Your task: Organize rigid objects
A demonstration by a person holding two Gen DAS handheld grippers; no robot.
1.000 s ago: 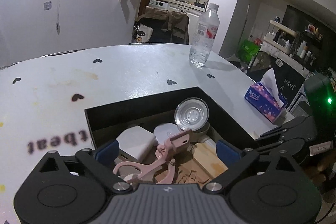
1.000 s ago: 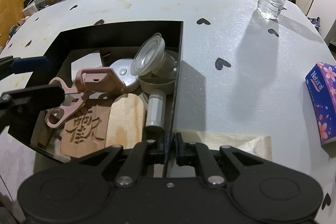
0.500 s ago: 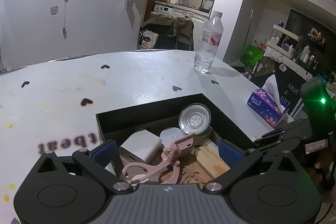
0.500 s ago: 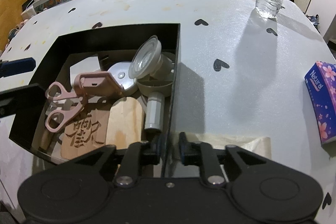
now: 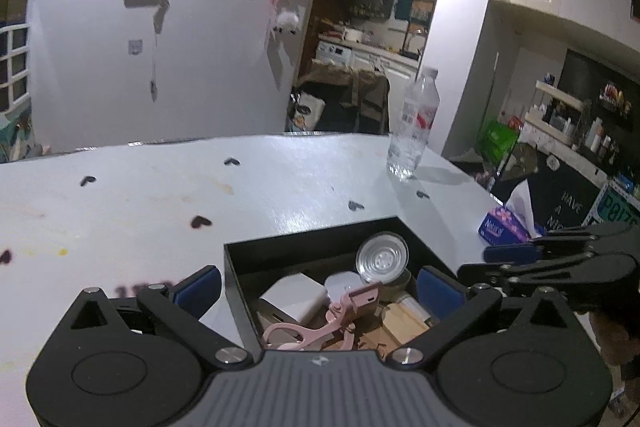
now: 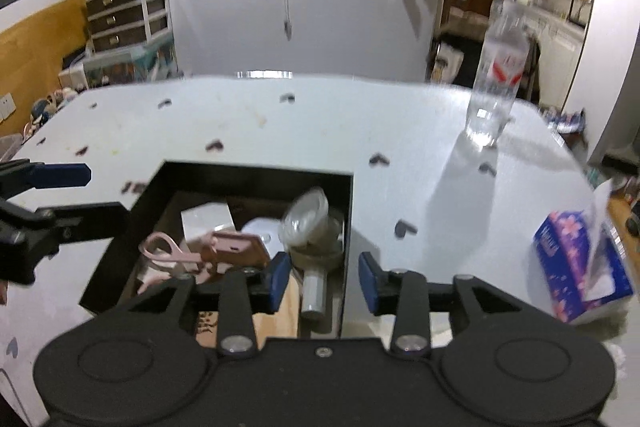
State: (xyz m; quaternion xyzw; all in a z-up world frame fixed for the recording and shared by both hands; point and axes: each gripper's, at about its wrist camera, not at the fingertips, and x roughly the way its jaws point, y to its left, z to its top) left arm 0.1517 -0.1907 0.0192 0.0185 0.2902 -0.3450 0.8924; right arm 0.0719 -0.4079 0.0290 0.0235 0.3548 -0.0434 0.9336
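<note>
A black open box [image 6: 256, 171] sits on the white table [image 6: 320, 115]. Inside lie pink scissors [image 6: 180, 255], a white block [image 6: 206, 219], a clear round lid [image 6: 306, 211], a grey cylinder [image 6: 314, 293] and wooden boards [image 5: 404, 323]. My right gripper [image 6: 323, 281] hovers over the box's near right corner. Its jaws are opening, the box's right wall [image 6: 347, 227] runs between the pads, and neither pad presses on it. My left gripper [image 5: 318, 289] is wide open above the box's left side, holding nothing. The scissors [image 5: 312, 327] show below it.
A water bottle [image 6: 498, 75] stands at the table's far right. A purple tissue box [image 6: 580, 263] lies at the right edge. Drawers [image 6: 128, 11] and clutter stand beyond the table on the left, and a kitchen doorway [image 5: 360, 67] lies behind.
My right gripper let go of the box's wall, opened and rose, tilting up. My left gripper also lifted and drew back, so the box looks smaller in its view.
</note>
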